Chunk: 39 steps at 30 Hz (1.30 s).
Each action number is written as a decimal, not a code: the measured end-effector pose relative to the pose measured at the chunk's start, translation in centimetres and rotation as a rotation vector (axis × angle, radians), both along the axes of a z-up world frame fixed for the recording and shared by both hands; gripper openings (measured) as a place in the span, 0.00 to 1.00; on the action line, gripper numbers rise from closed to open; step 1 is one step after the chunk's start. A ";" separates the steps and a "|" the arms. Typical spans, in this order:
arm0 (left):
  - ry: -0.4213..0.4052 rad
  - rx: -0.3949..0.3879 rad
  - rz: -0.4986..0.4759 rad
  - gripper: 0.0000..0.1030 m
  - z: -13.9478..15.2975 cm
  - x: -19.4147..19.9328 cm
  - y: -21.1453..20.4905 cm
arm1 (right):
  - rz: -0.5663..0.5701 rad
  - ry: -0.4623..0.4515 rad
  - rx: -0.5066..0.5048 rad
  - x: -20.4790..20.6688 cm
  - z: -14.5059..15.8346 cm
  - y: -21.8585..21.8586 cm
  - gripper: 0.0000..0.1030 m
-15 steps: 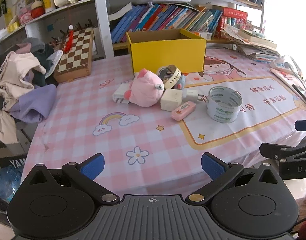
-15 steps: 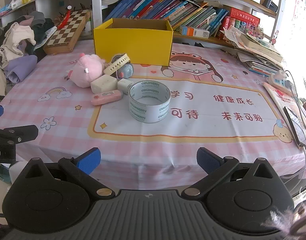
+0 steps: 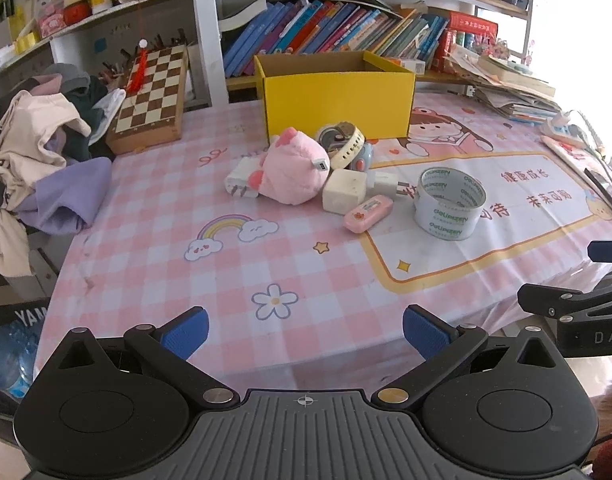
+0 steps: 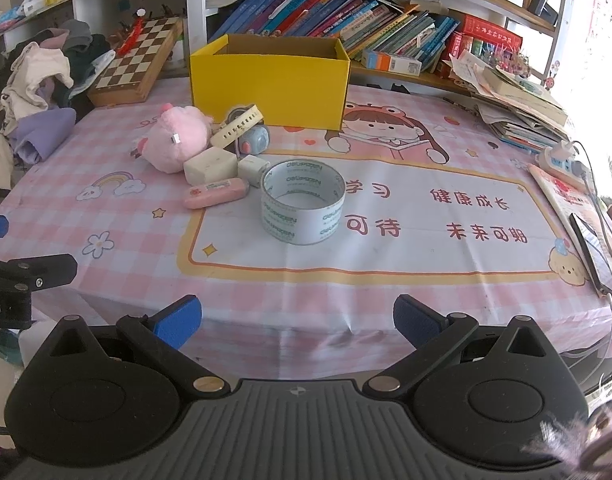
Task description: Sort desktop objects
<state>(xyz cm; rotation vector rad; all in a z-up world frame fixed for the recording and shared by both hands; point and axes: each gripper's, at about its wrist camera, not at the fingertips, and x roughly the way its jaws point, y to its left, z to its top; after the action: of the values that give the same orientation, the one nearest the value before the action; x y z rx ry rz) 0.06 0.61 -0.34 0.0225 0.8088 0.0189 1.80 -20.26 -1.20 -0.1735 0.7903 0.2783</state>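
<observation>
Tongs: left (image 3: 304,330) wide, right (image 4: 298,320) wide | tape roll (image 4: 302,208) untouched

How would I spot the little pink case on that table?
Find the yellow box at the back of the table. In front of it is a clutter pile; the pink case lies flat at its near edge, left of the tape roll, slim and oblong.

Left gripper (image 3: 304,330) and right gripper (image 4: 298,320) both tilt downward, jaws spread wide, seemingly side by side
</observation>
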 end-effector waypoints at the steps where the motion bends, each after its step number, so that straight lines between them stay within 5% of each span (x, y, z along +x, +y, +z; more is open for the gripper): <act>1: 0.000 0.000 0.001 1.00 0.0 0.0 0.0 | 0.000 -0.001 0.000 0.0 0.0 0.0 1.00; 39: 0.018 -0.014 0.011 1.00 -0.1 0.0 0.8 | 0.012 -0.012 -0.014 -0.2 0.2 0.5 1.00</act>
<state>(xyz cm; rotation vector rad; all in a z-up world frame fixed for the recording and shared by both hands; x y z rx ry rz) 0.11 1.44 -0.48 0.0054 0.8274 0.0232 1.64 -19.78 -1.00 -0.1933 0.7794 0.2825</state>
